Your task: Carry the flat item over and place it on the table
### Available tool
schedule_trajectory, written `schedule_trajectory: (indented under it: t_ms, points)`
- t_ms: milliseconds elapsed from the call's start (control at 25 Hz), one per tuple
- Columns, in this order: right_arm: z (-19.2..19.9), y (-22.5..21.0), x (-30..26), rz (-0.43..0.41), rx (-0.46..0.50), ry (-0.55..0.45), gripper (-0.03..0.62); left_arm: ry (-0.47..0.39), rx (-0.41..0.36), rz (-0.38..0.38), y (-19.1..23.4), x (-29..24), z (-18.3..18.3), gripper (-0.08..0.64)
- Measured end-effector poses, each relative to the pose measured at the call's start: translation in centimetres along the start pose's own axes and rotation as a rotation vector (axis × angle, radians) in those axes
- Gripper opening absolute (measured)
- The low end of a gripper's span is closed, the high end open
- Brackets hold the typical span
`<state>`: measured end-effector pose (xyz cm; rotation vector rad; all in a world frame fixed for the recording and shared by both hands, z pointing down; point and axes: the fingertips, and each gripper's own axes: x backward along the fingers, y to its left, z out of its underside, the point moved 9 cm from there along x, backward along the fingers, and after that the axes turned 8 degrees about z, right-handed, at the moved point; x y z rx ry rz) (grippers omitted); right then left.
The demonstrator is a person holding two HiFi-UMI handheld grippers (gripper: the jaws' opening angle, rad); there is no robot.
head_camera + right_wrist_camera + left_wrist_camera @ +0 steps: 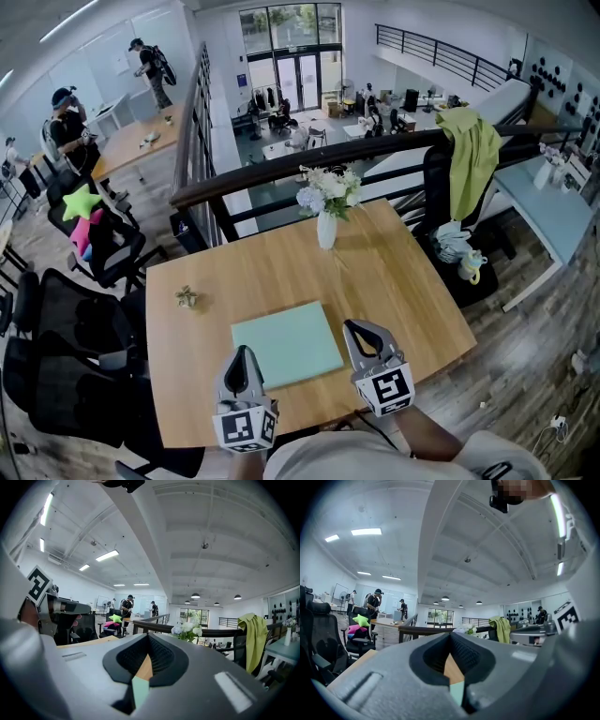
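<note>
- Mint-green flat sheet (287, 345) lies flat on the wooden surface (394, 281), near the surface's six o'clock edge in the head view, its corners turned slightly off square to that edge.
- At the sheet's seven o'clock corner are the left tongs (244, 354), tips pointing toward twelve o'clock and overlapping the sheet's near left corner; whether they touch it cannot be told.
- At the sheet's four o'clock side are the right tongs (359, 330), just beside its right edge and also pointing toward twelve o'clock.
- In the left gripper view the left tongs (451, 635) have their jaws pressed together, nothing clamped; a sliver of the sheet (457, 693) and bare wood (452, 667) shows through the gap below the tips.
- In the right gripper view the right tongs (148, 637) are likewise closed on nothing, with the sheet (139, 691) and wood (145, 667) visible beyond.
- A white vase (326, 230) of pale flowers (328, 192) stands upright at twelve o'clock from the sheet, near the surface's far edge.
- A small trinket (187, 297) sits at ten o'clock, well apart from the sheet.
- Behind the vase runs a dark railing (281, 171), with a yellow-green cloth (473, 155) draped over it at two o'clock.
- Black office chairs (66, 347) crowd the nine o'clock side.
</note>
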<state>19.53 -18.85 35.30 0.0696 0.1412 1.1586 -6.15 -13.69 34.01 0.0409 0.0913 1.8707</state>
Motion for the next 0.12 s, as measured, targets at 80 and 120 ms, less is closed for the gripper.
schedule_trajectory:
  t_ms: [80,120]
  points:
    - [-0.03,-0.11,-0.05,-0.002,-0.001,0.000,0.009,0.000,0.002,-0.001,-0.06,-0.08,-0.09,0.003]
    - [-0.05,-0.18,-0.07,-0.003,-0.001,0.000,0.009,0.000,0.003,-0.002,-0.09,-0.13,-0.13,0.003]
